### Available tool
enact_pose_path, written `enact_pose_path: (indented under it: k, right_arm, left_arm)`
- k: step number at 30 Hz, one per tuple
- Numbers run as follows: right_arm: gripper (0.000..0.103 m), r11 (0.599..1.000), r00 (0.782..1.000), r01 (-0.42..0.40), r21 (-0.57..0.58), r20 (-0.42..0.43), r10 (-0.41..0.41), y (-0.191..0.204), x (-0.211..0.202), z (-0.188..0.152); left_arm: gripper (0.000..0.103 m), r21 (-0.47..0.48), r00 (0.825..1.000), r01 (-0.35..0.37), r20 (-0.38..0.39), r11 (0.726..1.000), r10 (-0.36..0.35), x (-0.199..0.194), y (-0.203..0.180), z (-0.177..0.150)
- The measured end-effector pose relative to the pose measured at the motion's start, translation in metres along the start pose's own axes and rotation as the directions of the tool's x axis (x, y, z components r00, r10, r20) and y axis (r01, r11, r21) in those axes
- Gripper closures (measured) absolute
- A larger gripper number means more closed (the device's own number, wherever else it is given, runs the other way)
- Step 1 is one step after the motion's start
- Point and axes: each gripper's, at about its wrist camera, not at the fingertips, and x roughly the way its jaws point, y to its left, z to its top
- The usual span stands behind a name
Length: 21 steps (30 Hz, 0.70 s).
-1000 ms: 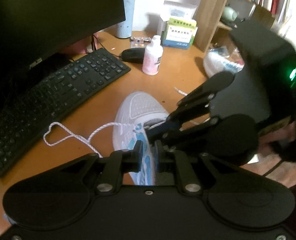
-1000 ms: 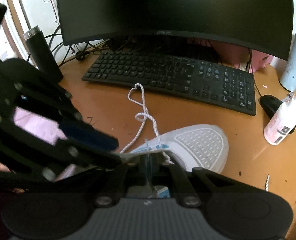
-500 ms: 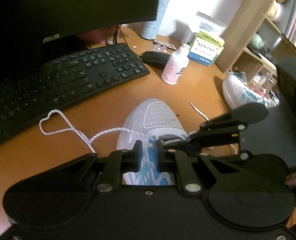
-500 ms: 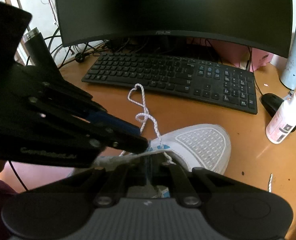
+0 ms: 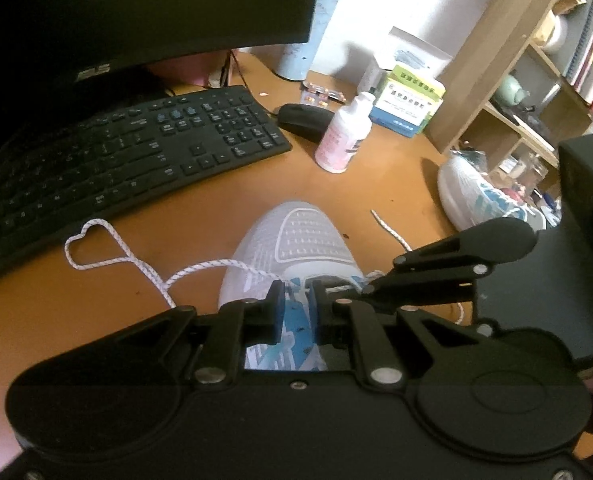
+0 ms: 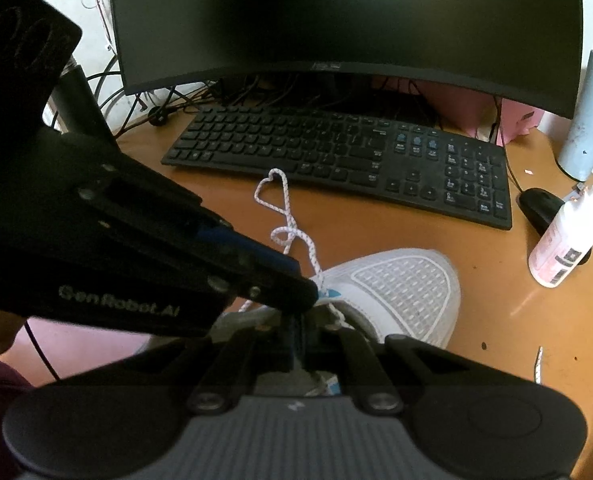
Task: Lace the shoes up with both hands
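On the wooden desk [image 5: 200,240], your white shoe [image 5: 300,240] sits toe toward 12 o'clock, just short of the keyboard [image 6: 336,160]. Your left gripper [image 5: 296,300] hovers over the blue eyelet row, its 2 jaws a narrow slot apart with nothing seen pinched between them. Your right gripper [image 6: 302,332] is closed; its tips sit low at the eyelets, apparently pinching the lace there, likely to steady it for threading. The lace [image 5: 108,248] trails to 10 o'clock and ends in a slack loop beside the keyboard's front edge. A loose cord end [image 5: 388,230] lies at 2 o'clock. Open desk lies at 9 o'clock; at 1 o'clock a bottle [image 5: 342,140] and mouse [image 5: 304,120] crowd any outward pull.
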Motion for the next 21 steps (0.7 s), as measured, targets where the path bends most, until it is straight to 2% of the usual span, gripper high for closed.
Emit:
enact_pose_path:
  k: [8,12,13,18,20,21]
  right_arm:
    - [0.099,1.0,1.0,0.01,-0.004,-0.001,-0.01,0.002,0.001,0.001]
    - [0.099,1.0,1.0,0.015,-0.003,0.0,-0.015,0.002,0.002,0.001]
    - [0.099,1.0,1.0,0.016,-0.002,0.0,-0.016,0.002,0.002,0.001]
    - [0.098,0.999,0.999,0.037,0.004,0.018,-0.037,0.005,-0.002,-0.001]
    - [0.089,0.998,0.997,0.066,0.008,0.031,-0.066,0.007,-0.009,-0.003]
    - [0.08,0.997,0.996,0.08,0.009,0.039,-0.08,0.009,-0.012,-0.005]
  left_arm:
    - [0.094,-0.023,1.0,-0.02,0.017,1.0,0.02,0.002,0.003,0.001]
    - [0.095,-0.015,1.0,-0.004,0.013,1.0,0.004,0.007,0.002,0.0]
    - [0.1,-0.02,1.0,0.004,0.015,1.0,-0.003,0.008,0.003,0.0]
    - [0.103,-0.049,0.999,0.009,0.04,0.999,-0.008,0.0,0.008,-0.001]
    - [0.103,-0.052,0.999,0.003,0.051,0.999,0.0,-0.007,0.01,-0.001]
    - [0.103,-0.048,0.998,-0.008,0.066,0.999,0.012,-0.012,0.01,0.0]
